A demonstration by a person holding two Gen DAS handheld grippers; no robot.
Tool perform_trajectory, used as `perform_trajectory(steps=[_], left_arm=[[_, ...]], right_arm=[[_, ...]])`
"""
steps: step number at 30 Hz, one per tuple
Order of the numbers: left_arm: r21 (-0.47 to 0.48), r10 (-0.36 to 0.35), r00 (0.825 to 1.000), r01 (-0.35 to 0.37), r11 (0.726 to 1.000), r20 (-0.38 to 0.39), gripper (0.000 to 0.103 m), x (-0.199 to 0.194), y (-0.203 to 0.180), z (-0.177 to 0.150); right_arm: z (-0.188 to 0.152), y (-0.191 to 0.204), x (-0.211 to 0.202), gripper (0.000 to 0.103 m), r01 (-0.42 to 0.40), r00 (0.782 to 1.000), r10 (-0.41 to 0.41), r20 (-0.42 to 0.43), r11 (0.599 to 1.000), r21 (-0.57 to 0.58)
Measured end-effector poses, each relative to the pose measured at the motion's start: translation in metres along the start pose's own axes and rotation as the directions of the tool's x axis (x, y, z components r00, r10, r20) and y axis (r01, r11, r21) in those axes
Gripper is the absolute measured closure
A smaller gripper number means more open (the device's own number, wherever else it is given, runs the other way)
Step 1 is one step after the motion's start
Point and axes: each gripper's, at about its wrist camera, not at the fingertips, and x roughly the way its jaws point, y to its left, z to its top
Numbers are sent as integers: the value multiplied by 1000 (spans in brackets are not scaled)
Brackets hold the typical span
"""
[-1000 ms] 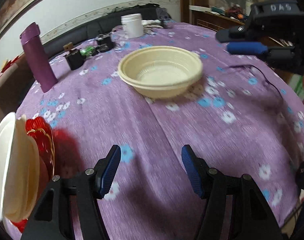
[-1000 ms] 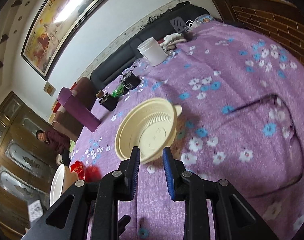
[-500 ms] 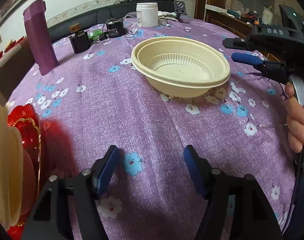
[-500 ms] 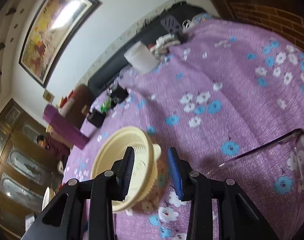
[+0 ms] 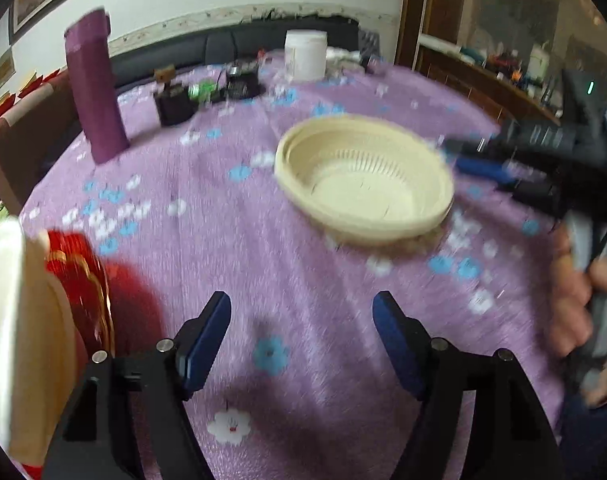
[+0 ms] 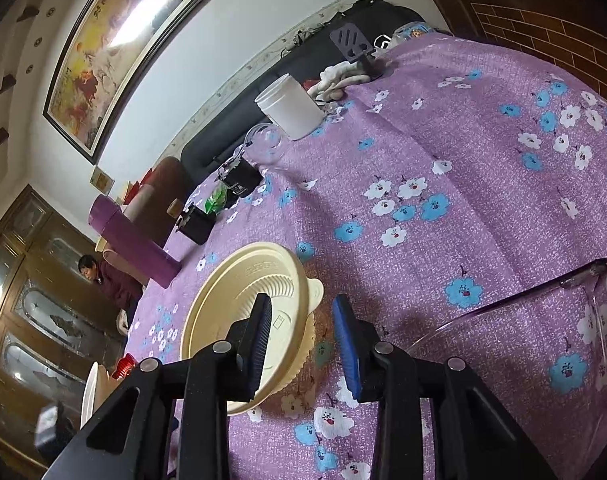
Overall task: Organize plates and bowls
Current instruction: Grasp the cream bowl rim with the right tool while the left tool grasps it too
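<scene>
**Cream bowl straddled by the right tongs, left tongs empty**

At the far left of the left wrist view a stack of white and cream plates (image 5: 11, 320) stands on edge against something red (image 5: 79, 276), at the counter's near rim. Further back stands a purple flask (image 5: 95, 88), upright on the purple flowered cloth of the counter (image 5: 231, 240). The left tongs (image 5: 301, 320) hang above bare cloth, their blue pads wide apart and nothing between them.

Right of centre sits the cream bowl (image 5: 363, 184), upright on the cloth, with a white jar (image 5: 305, 54) well behind it. The right tongs (image 6: 301, 332) reach the bowl from its right side: one finger lies over the bowl's inside, the other outside its wall, so the rim runs between them. Their jaws have just been closing a little, yet a gap shows at the outer pad, so the rim is not clamped. A hand (image 5: 579, 292) holds that tool at the far right.
</scene>
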Motion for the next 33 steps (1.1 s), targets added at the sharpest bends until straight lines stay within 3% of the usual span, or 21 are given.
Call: perform_trajectory(steps=[5,7,11,13,15,17,20,23,26,33], left_arm=[[-51,15,998,-12,999,58,30,2,5,46],[-80,52,998,-48,996,44,30,16,10,59],[-141,37,999,-35,989,13,30,41,22,72],[-141,43,999,-41,989,11,37,53,25,72],[-142,9,1000,-13,990,-23,59,65,27,68],[-146,-28,999,21,989,-42,68,71,27,65],[-111,-24,999,19,994,-38,70,73,21,64],[-78,-8,1000,6,997,-18,75,72,15,63],[-65,-3,1000,2,998,-16,80,75,13,62],[-20,59,998,-59,998,14,81,76,6,59]], right_arm=[[-1,3,1,73,-3,1000,3,-10,1000,-14],[-2,3,1,73,4,1000,-5,-8,1000,-17],[-2,3,3,76,18,1000,-19,-13,1000,-18],[-2,3,5,76,24,1000,-25,-18,1000,-20],[-2,3,7,76,28,999,-28,-26,999,-22],[-3,6,9,76,34,999,-35,-36,999,-33],[-6,10,14,77,61,997,-64,-49,996,-61],[-9,15,16,87,78,995,-83,-47,992,-96],[-13,23,15,88,115,992,-120,-24,982,-153],[-20,34,19,90,138,989,-146,-19,964,-227]])
